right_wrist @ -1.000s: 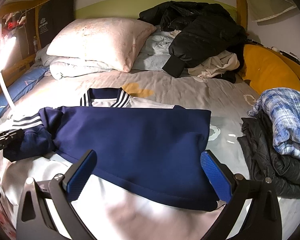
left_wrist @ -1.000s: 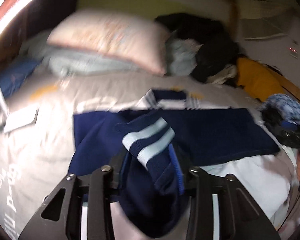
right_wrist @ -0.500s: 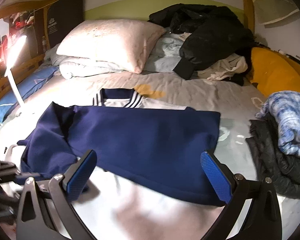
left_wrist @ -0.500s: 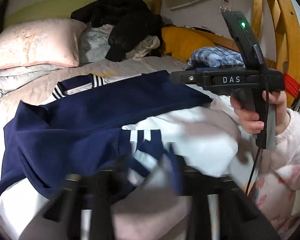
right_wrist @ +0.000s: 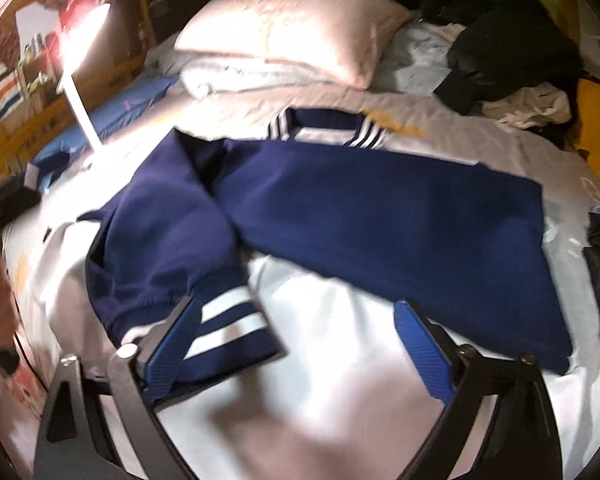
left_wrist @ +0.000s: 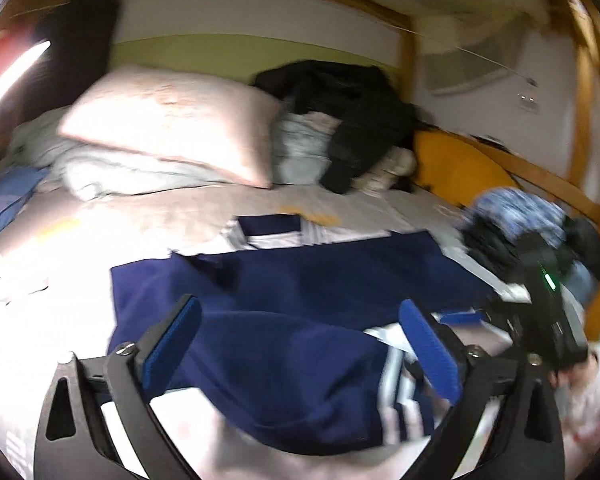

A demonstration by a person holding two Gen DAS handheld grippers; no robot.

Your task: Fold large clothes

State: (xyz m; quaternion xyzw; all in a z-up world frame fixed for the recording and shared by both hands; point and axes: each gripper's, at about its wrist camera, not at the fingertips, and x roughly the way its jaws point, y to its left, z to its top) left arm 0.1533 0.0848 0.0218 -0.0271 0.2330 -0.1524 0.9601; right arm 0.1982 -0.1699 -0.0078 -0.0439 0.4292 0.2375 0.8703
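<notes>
A navy and white jacket (right_wrist: 380, 216) with a striped collar (right_wrist: 324, 126) lies flat on the bed. Its left sleeve (right_wrist: 160, 240) is folded down over the white front, and the striped cuff (right_wrist: 228, 320) lies loose there. My left gripper (left_wrist: 300, 344) hangs over the sleeve (left_wrist: 284, 368), its jaws opening wide and pressing on nothing. My right gripper (right_wrist: 300, 344) points down at the jacket with its jaws closing. Its left pad (right_wrist: 176, 344) is just at the cuff, not gripping it. The left wrist view shows the right gripper's body (left_wrist: 548, 312) at the jacket's right edge, in a hand.
A pink pillow (right_wrist: 292, 32) and a pile of dark clothes (right_wrist: 500, 40) lie at the head of the bed. An orange cushion (left_wrist: 456, 168) and a blue checked cloth (left_wrist: 516, 212) sit at the right. A lit lamp (right_wrist: 80, 80) stands at the left, by the wooden frame.
My left gripper has let go of the striped cuff and opened wide; the sleeve now lies on the jacket. My right gripper has tipped down towards the cuff and narrowed a little.
</notes>
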